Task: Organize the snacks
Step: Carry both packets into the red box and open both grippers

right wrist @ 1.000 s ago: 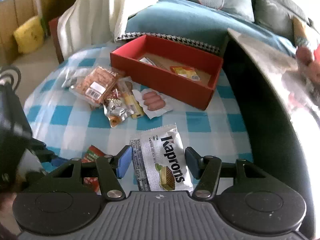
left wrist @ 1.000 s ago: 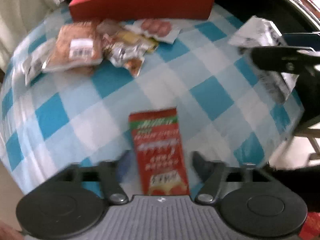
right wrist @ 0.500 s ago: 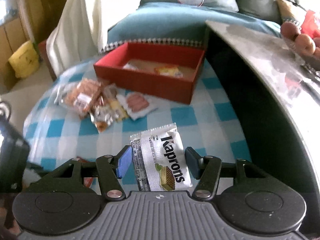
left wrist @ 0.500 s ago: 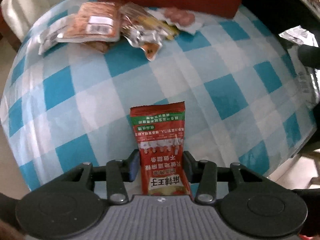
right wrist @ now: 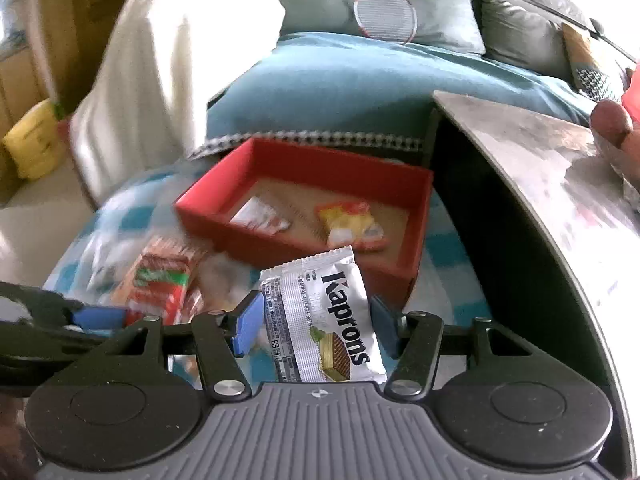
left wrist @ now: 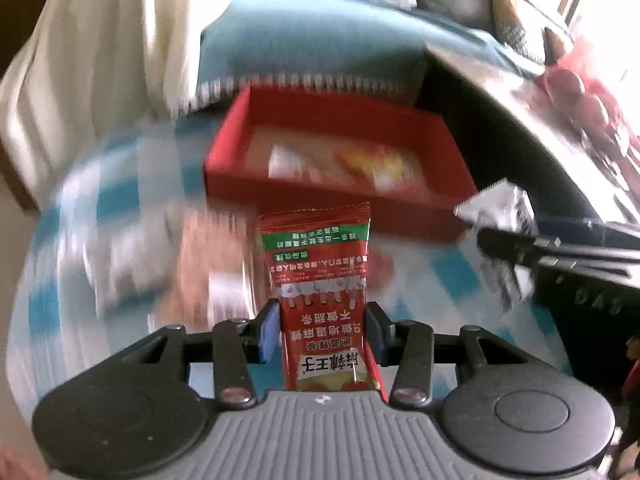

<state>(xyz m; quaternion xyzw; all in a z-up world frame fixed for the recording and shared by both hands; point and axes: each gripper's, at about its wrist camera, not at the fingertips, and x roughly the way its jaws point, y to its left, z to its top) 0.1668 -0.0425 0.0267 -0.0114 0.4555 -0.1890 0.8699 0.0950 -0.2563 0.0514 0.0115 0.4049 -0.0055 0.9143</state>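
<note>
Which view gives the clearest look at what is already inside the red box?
The right wrist view: it looks down into the red box, showing a white packet and a yellow and red packet on its floor. In the left wrist view the box is motion-blurred, its contents only smears.

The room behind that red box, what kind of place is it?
Probably a home living room: a sofa with a teal blanket, a badminton racket lying on its cushions, and a low table under a blue checked cloth.

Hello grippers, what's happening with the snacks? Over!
Left gripper shut on red packet. Right gripper shut on Kaprons wafer. Red box ahead, nothing in the way.
</note>
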